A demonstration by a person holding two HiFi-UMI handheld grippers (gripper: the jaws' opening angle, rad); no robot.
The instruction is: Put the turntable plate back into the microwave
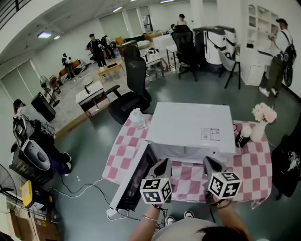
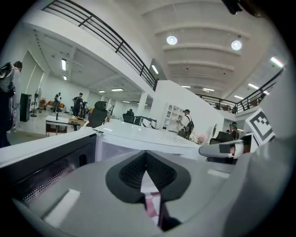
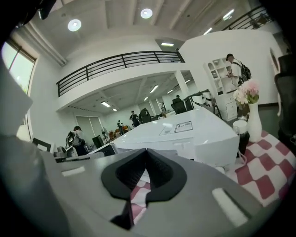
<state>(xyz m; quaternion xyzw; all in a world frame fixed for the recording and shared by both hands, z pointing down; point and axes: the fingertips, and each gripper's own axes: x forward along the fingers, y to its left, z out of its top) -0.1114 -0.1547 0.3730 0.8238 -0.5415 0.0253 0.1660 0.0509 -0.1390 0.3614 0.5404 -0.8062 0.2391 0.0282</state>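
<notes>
Floor (image 1: 197, 92): grey-green, glossy
Chairs (image 1: 137, 70): black swivel
Ceiling lights (image 3: 146, 13): round, lit
Balcony rail (image 3: 120, 60): black
Shelving (image 1: 261, 19): white

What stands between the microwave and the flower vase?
A small dark container with a white top, close to the vase; head view and right gripper view show it.

microwave (image 1: 190, 127) label, print too small

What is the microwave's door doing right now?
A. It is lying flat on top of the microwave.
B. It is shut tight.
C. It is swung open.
C: in the head view the dark microwave door stands swung out from the left front corner of the white microwave.
</notes>
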